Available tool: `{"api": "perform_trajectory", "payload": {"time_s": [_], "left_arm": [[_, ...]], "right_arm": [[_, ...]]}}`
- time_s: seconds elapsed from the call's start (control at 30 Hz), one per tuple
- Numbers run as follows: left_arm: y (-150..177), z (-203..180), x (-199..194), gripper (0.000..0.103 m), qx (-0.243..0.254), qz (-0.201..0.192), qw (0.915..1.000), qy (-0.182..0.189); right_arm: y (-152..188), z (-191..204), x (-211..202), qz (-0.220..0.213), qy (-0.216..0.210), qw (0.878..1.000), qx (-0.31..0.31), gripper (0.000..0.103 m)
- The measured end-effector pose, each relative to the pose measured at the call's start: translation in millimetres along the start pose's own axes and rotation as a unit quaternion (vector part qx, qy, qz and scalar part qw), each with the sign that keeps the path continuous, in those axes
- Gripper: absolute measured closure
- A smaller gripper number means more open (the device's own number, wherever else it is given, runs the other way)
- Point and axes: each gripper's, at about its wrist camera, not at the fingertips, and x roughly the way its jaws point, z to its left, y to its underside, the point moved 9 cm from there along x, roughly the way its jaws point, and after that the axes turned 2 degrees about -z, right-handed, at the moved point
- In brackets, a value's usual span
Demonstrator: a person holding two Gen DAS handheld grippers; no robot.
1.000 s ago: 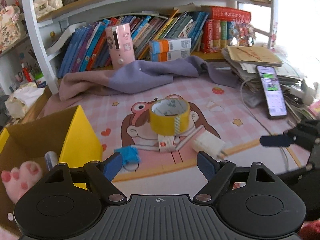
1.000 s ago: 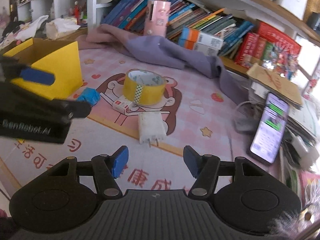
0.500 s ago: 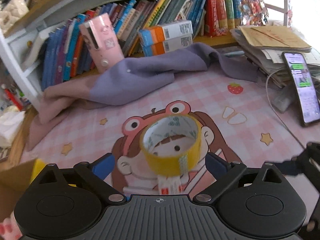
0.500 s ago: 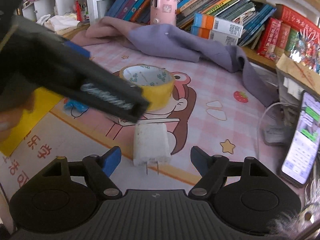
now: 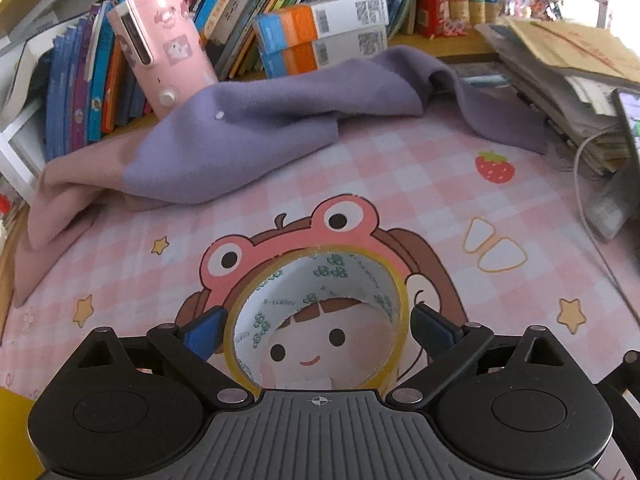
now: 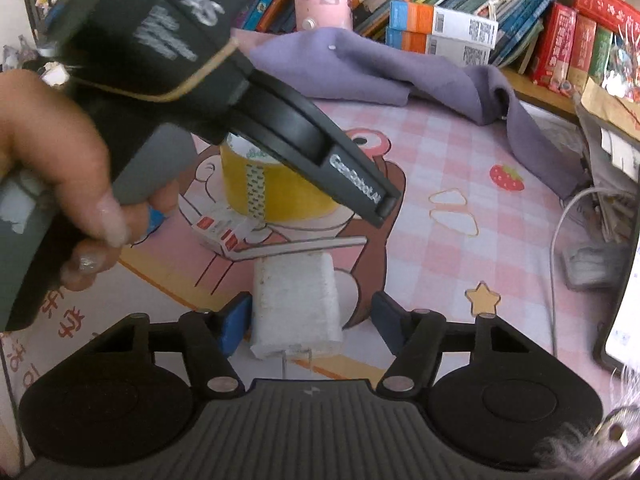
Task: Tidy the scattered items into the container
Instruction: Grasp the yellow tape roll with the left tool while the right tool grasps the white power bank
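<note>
A yellow tape roll [image 5: 390,280] lies flat on the pink cartoon mat [image 5: 400,184]. My left gripper [image 5: 317,330] straddles it, with one blue pad close beside each side of the roll. A white charger plug [image 6: 296,300] lies between the fingers of my right gripper [image 6: 310,322], prongs toward the camera. Its jaws are closing: the left pad is almost at the plug, the right pad stands apart from it. A small red-and-white box [image 6: 220,232] and a flat white stick [image 6: 300,246] lie by the roll. Only a yellow corner of the cardboard box [image 5: 12,412] shows.
A hand [image 6: 60,160] holds the left gripper's body [image 6: 280,120] across the right wrist view. A purple cloth [image 5: 260,136], a pink cylinder [image 5: 164,48] and books line the back. A paper stack [image 5: 560,80], a cable [image 6: 560,240] and a phone [image 6: 624,320] lie right.
My left gripper came forward and down from the box side until its widened jaws straddle the tape roll. My right gripper moved in on the charger plug, which now lies between its fingers.
</note>
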Motion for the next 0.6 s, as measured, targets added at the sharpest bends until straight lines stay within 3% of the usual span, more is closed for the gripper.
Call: {"api": "perform_trajectory", "payload": {"time_s": [0.23,0.3,0.4,0.6], "left_arm": [[2.0,0.8,-0.8,0.013,-0.003,-0.004,0.9999,0.010],[2.8,4.5,-4.9,0.013,-0.013,-0.001,0.9998,0.012],[0.7,16.1,-28.5,0.013,-0.049,-0.026,0.9984,0.010],[12.3,36.5,-83.9,0.013,-0.074,-0.047,0.9961,0.012]], "right_arm": [[-1.7,2.5,4.1,-0.004,0.003,1.000,-0.025,0.040],[-2.3,3.9,5.1,-0.009,0.002,0.999,-0.030,0.047],[-4.9,8.4,5.6,-0.015,-0.006,0.999,-0.040,0.062],[-1.8,7.5,0.0,-0.007,-0.010,0.999,-0.031,0.062]]}}
